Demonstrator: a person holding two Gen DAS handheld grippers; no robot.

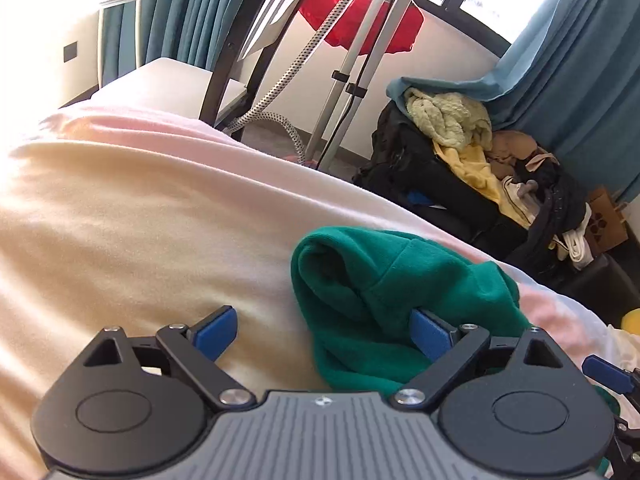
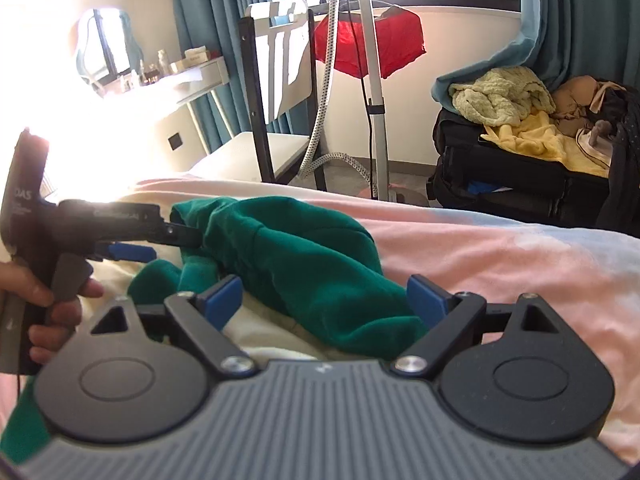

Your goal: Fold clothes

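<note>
Sunlit bedroom, teal curtains [image 2: 580, 40] drawn back from the window: a bed under a cream-and-pink blanket [image 1: 140, 208] fills the foreground, and a crumpled green fleece garment [image 2: 304, 264] lies bunched on it, toward the edge nearest the suitcase.

From the left wrist camera, the left gripper [image 1: 324, 336] rests low over the blanket with its jaws spread wide; one blue pad sits on bare blanket while the other is pressed into the folds of the green fleece garment [image 1: 384, 292], which lies partly between the fingers without being pinched. At the lower right edge of that view a blue fingertip of the right gripper [image 1: 608, 374] shows just beside the garment.

From the right wrist camera, the right gripper [image 2: 324, 300] is also spread wide, its pads on either side of the near end of the fleece, the cloth draped loosely between them. Beyond the garment the left gripper [image 2: 160, 240] reaches in from the left, its black arm pushed into the far folds, and a hand [image 2: 56, 300] grips its handle.

Behind the bed stand a black-framed chair [image 2: 276, 148] and a garment steamer pole [image 2: 374, 92] with a speckled hose, a red cloth [image 2: 368, 44] hanging near the pole. Beside the curtains, an open black suitcase [image 2: 500, 176] is heaped with pale green and yellow clothing.
</note>
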